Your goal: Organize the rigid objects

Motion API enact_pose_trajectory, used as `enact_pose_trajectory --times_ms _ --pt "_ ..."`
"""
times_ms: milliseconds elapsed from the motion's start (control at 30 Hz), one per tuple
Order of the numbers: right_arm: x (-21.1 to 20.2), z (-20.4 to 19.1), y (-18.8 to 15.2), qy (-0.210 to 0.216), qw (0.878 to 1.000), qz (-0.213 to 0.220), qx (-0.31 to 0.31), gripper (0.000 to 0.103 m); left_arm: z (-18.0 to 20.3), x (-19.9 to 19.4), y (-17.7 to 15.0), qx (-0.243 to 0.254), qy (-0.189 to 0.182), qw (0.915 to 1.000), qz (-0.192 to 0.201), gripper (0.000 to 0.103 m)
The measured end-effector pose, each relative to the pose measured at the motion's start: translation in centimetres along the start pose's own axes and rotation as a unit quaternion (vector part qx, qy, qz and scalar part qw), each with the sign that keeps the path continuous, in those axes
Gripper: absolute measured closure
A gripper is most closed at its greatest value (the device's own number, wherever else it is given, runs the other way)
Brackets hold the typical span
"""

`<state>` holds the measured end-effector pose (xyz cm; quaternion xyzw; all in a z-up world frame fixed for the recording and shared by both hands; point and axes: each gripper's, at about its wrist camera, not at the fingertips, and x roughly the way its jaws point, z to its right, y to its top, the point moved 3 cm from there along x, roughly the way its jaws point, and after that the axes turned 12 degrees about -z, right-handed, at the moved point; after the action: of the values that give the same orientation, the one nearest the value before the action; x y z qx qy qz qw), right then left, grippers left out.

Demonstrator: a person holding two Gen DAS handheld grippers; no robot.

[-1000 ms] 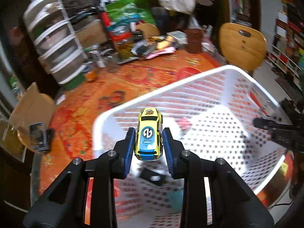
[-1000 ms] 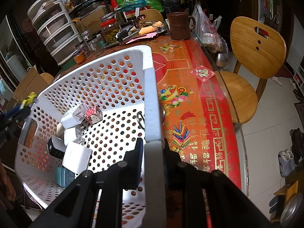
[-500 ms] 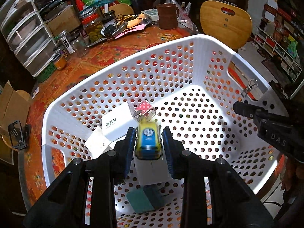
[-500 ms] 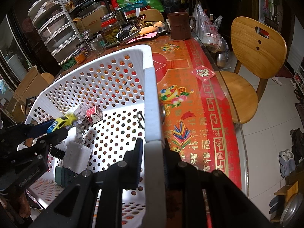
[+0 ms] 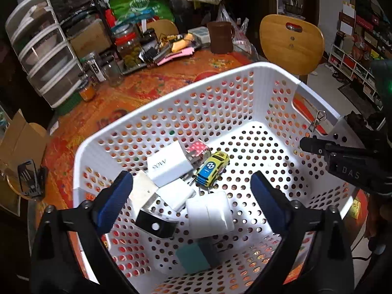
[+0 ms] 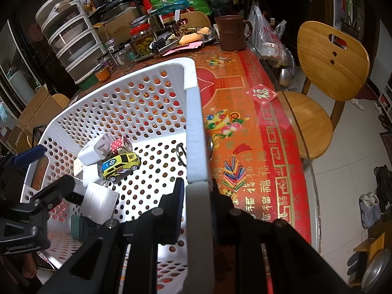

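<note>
Yellow toy car (image 5: 212, 165) in basket (image 5: 235, 78).

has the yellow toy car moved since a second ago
Yes. The yellow toy car left the left gripper and dropped onto the white basket floor beside the white charger.

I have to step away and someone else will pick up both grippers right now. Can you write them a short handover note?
Left gripper: open, empty, above the white basket.
Right gripper: shut on the basket's rim, steadying it.
Yellow toy car: lying in the basket beside the white chargers, the polka-dot item and the teal block.
Done: car is in.
Left: nothing loose for sorting is obvious; check the table.
</note>
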<state>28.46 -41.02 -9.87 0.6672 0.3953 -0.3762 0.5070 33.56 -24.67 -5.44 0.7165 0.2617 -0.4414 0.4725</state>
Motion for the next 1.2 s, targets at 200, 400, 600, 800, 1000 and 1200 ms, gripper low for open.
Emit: enact_pose_trajectory --times_ms 200,400,600,800,1000,1200 --pt "0.0 -0.1 0.0 0.000 1.000 -0.003 -0.005 0.074 -0.7 -3.0 -1.3 -0.002 -0.009 0.9984 0.056 0.001" --pt "-1.9 -0.4 -0.9 -0.013 0.999 0.029 -0.009 0.013 -2.2 -7.0 -4.0 -0.018 0.022 0.9934 0.111 0.001" --pt "-9.9 -3.5 -6.5 -0.047 0.983 0.175 -0.032 0.000 -4.9 -12.0 -9.2 -0.056 0.025 0.9835 0.170 0.001" --pt "-15.1 -8.2 -14.8 -0.049 0.964 0.258 -0.047 0.000 -7.7 -16.9 -16.7 -0.109 0.031 0.9703 0.214 0.001" --pt "-19.2 -12.2 -22.9 -0.044 0.953 0.296 -0.045 0.000 -8.9 -21.9 -25.3 -0.130 0.015 0.9605 0.245 0.001" --pt "-21.3 -14.9 -28.7 -0.025 0.953 0.298 -0.046 0.000 -7.0 -25.1 -32.6 -0.129 0.027 0.9597 0.248 0.001"
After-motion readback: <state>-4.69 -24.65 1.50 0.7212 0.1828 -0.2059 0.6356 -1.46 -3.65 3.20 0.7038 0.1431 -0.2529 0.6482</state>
